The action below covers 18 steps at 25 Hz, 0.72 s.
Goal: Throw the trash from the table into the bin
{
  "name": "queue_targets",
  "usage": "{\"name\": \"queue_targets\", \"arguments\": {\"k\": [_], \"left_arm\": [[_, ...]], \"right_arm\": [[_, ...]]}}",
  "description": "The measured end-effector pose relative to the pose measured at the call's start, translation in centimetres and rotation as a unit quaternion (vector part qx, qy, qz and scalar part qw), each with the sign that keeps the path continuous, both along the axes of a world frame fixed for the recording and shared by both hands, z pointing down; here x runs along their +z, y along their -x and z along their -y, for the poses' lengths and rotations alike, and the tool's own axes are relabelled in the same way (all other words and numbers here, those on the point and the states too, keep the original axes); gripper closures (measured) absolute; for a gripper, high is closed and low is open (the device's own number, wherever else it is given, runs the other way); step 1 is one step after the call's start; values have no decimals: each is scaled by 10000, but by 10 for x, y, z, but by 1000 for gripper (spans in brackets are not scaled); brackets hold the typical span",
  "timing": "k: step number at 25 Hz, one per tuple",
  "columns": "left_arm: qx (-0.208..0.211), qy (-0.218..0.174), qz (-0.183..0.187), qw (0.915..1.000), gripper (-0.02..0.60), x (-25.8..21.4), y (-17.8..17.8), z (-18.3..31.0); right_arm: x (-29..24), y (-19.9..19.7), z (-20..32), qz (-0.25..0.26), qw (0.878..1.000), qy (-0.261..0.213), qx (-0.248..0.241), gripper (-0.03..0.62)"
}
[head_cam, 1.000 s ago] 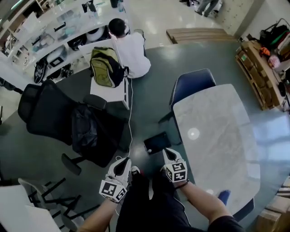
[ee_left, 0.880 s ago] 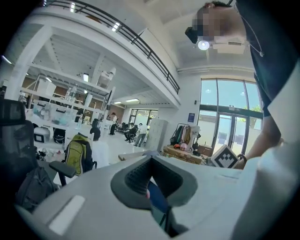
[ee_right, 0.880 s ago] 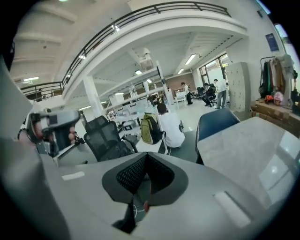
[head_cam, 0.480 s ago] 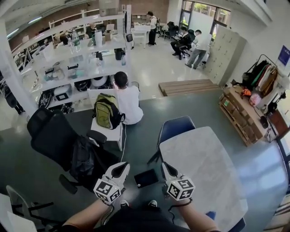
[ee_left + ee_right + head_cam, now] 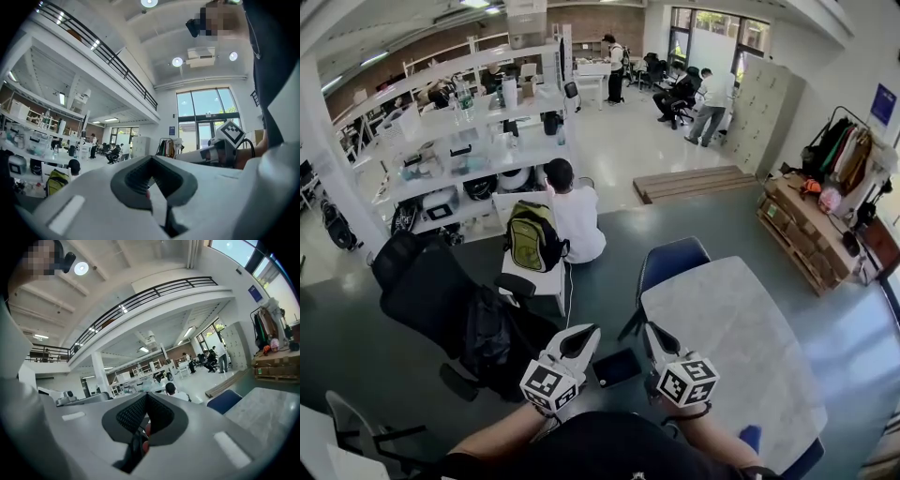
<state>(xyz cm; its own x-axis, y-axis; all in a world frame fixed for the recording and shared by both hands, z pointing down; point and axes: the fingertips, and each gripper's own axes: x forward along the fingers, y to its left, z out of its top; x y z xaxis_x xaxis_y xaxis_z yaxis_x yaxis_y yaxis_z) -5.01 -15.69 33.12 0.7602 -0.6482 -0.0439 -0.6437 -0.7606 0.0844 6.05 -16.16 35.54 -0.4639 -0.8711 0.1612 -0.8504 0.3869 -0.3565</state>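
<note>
left gripper and right gripper both pinched together, empty, beside the table; no trash or bin shows, step unclear.

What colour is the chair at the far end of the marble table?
The chair is dark blue. It shows best in the head view.
</note>
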Motion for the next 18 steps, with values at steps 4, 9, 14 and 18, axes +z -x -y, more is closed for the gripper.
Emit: {"name": "queue_targets", "arguments": {"k": [4, 9, 14, 18], "left_arm": [[1, -175, 152, 9997, 580, -1, -2, -8], [-28, -231, 141, 9996, 580, -5, 2, -8], [-97, -226, 79, 9997, 581, -7, 7, -7], [-100, -215, 60, 9997, 580, -3, 14, -6]], "right_arm": [[2, 0, -8, -49, 10000, -15, 37, 567], [6, 4, -8, -93, 9999, 46, 58, 568], [0, 7, -4, -303, 9995, -97, 31, 568], [2, 13, 0, -312, 9995, -101, 27, 568]]}}
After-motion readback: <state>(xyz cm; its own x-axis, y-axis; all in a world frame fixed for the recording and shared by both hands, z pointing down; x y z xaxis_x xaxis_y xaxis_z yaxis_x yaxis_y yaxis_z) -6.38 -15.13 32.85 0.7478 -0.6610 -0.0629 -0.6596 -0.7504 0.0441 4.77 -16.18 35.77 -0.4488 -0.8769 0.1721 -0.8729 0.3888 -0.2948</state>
